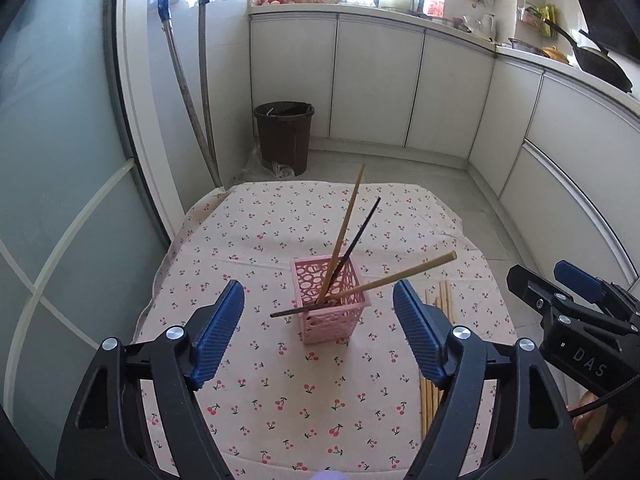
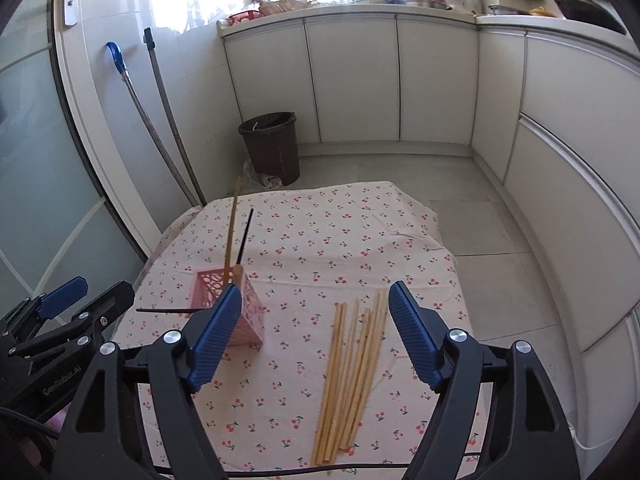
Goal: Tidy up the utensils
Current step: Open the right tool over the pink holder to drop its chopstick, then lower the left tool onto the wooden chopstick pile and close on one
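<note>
Both jaws are gaping empty; right gripper (image 2: 316, 340) is hovering over loose chopsticks (image 2: 352, 376), next needing one pinched for the holder (image 1: 328, 300).

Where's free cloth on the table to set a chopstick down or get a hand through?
Free: the far half of the cloth beyond the pink holder, and the near strip left of the loose chopsticks. Crowded: around the holder, where sticks splay out sideways, and the chopstick pile on the right.
</note>
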{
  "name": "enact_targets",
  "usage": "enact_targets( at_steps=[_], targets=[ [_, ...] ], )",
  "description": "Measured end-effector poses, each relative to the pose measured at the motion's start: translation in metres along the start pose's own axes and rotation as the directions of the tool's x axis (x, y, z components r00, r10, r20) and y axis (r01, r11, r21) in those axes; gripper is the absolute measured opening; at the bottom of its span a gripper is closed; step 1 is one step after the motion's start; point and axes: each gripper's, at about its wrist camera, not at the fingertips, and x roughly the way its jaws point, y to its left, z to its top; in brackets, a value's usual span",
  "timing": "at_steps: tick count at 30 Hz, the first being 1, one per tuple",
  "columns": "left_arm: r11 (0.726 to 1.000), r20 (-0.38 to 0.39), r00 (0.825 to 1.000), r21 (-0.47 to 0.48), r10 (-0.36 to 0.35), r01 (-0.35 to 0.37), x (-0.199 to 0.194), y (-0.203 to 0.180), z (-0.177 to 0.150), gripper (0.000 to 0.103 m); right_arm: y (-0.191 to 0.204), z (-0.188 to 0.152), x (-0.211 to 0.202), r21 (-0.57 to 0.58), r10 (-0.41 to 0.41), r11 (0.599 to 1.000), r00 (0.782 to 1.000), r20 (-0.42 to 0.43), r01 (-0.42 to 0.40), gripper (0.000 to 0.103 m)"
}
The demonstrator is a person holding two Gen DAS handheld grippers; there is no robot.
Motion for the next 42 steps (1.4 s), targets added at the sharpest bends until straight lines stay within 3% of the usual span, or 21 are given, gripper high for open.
enact_targets(
  at_steps=[2,6,10,13,15,20,24,28,32,33,35,37,39,42],
  targets=[
    [1.000,-0.031,1.000,0.018,-0.006,0.006,0.007,-0.006,-0.005,0.086,-0.010,-0.005,0.004,-0.005,-0.033,0.999,0.999,-0.031,0.033,0.080],
    [0.997,-0.156,0.988,0.066,-0.022,0.033,0.033,-0.022,-0.021,0.094,-0.040,-0.014,0.004,0.027,-0.090,0.995,0.993,-0.073,0.092,0.089],
    [0.982,-0.337,0.941,0.175,-0.014,0.077,0.073,-0.049,-0.052,0.096,-0.079,-0.015,0.001,0.143,-0.082,0.985,0.989,-0.121,0.099,0.093],
    [0.962,-0.408,0.912,0.266,0.047,0.069,0.099,-0.070,-0.081,0.096,-0.106,-0.010,-0.001,0.274,-0.005,0.961,0.990,-0.142,0.045,0.094],
    [0.951,-0.424,0.903,0.301,0.068,0.070,0.110,-0.080,-0.095,0.096,-0.119,-0.010,-0.002,0.334,0.040,0.942,0.987,-0.155,0.015,0.095],
    [0.955,-0.415,0.905,0.293,0.091,0.039,0.133,-0.094,-0.106,0.096,-0.139,-0.012,0.005,0.414,0.097,0.910,0.973,-0.210,-0.001,0.095],
    [0.971,-0.351,0.933,0.238,0.079,0.007,0.147,-0.104,-0.094,0.094,-0.152,-0.013,0.005,0.474,0.142,0.880,0.966,-0.217,-0.023,0.095],
    [0.962,-0.294,0.951,0.272,0.094,-0.011,0.158,-0.130,-0.082,0.070,-0.169,-0.010,0.000,0.522,0.170,0.851,0.967,-0.191,-0.047,0.095],
    [0.941,-0.247,0.959,0.336,0.141,-0.052,0.173,-0.152,-0.061,0.061,-0.188,-0.007,-0.005,0.560,0.178,0.827,0.970,-0.168,-0.054,0.095],
    [0.932,-0.254,0.952,0.355,0.172,-0.074,0.181,-0.155,-0.053,0.058,-0.192,-0.006,-0.006,0.567,0.180,0.822,0.970,-0.163,-0.058,0.095],
    [0.924,-0.322,0.923,0.373,0.212,-0.082,0.202,-0.157,-0.039,0.039,-0.202,-0.004,-0.010,0.582,0.177,0.811,0.973,-0.147,-0.059,0.095],
    [0.943,-0.439,0.875,0.328,0.206,-0.058,0.225,-0.151,-0.025,0.031,-0.214,-0.003,-0.011,0.609,0.171,0.791,0.976,-0.133,-0.056,0.095],
    [0.961,-0.511,0.842,0.274,0.173,-0.031,0.239,-0.144,-0.015,0.029,-0.226,-0.003,-0.014,0.643,0.176,0.763,0.977,-0.117,-0.061,0.095],
    [0.969,-0.564,0.811,0.248,0.157,-0.016,0.254,-0.142,-0.010,0.028,-0.241,-0.006,-0.015,0.690,0.190,0.720,0.977,-0.097,-0.071,0.095]
  ],
)
